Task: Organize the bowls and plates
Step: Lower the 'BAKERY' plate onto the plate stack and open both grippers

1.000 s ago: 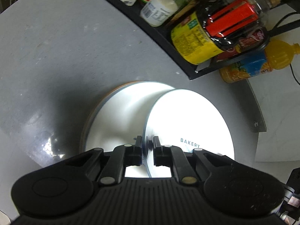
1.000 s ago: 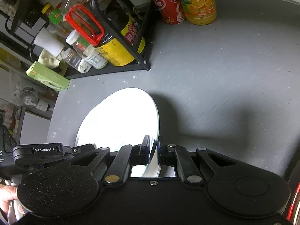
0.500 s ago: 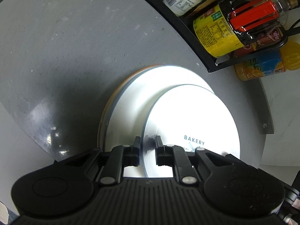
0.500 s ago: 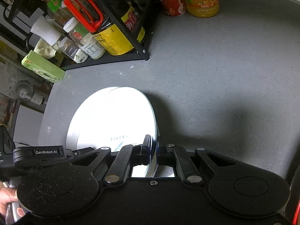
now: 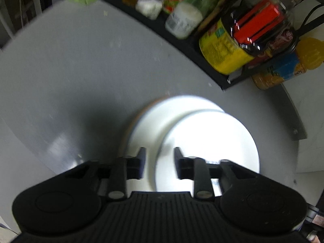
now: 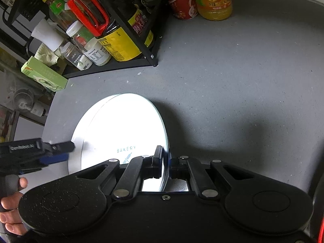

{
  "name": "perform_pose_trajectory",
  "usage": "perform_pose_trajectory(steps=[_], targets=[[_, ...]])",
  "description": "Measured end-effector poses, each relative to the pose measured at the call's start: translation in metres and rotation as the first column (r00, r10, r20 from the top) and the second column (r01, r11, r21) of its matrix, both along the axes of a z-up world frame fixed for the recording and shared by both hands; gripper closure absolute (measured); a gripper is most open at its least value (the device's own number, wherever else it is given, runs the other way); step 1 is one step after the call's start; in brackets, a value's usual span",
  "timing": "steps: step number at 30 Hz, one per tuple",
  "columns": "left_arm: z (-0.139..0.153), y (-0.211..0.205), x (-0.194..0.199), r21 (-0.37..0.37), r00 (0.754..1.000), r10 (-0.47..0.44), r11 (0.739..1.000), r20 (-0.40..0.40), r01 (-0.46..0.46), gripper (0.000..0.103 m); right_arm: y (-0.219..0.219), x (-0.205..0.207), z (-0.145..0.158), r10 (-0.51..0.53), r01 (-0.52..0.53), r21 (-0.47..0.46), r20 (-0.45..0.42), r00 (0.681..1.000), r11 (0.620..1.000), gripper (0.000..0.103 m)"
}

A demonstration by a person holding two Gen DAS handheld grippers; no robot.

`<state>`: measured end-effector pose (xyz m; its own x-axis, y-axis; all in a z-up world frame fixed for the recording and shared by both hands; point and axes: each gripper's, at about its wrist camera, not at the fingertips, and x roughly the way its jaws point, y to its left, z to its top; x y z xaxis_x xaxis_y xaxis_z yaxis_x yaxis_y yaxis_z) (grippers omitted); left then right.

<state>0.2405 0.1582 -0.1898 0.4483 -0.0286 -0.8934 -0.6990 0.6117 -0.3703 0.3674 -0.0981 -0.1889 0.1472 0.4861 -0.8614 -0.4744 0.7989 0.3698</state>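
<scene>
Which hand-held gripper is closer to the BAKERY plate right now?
Right. The right hand-held gripper is clamped on the BAKERY plate rim. The left hand-held gripper is opening, its fingers astride the opposite rim without pressing.

The left gripper (image 5: 158, 158) angles steeply down with its jaws opening, while the right gripper (image 6: 166, 163) is clamped.

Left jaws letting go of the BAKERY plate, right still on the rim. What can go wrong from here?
1. The BAKERY plate sits off-centre on the larger plate below. With the left gripper opening, only the right gripper pinches its rim, so it might pivot or slide.
2. The left fingers straddle the plate edge and could clip it when pulling away.
3. The condiment rack stands close behind; a shove could hit it.
</scene>
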Motion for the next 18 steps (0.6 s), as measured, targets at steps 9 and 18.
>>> perform_pose_trajectory(steps=[9,18], targets=[[-0.008,0.005,-0.007,0.023,0.999,0.023,1.0,-0.047,-0.022,0.05,0.003,-0.004,-0.004,0.001,0.0,-0.011,0.021,1.0,1.0,0.096],[-0.03,0.001,-0.011,-0.008,0.996,0.04,0.999,-0.076,-0.041,0.053,0.013,-0.009,-0.012,-0.015,0.016,-0.047,0.01,1.0,0.999,0.088]])
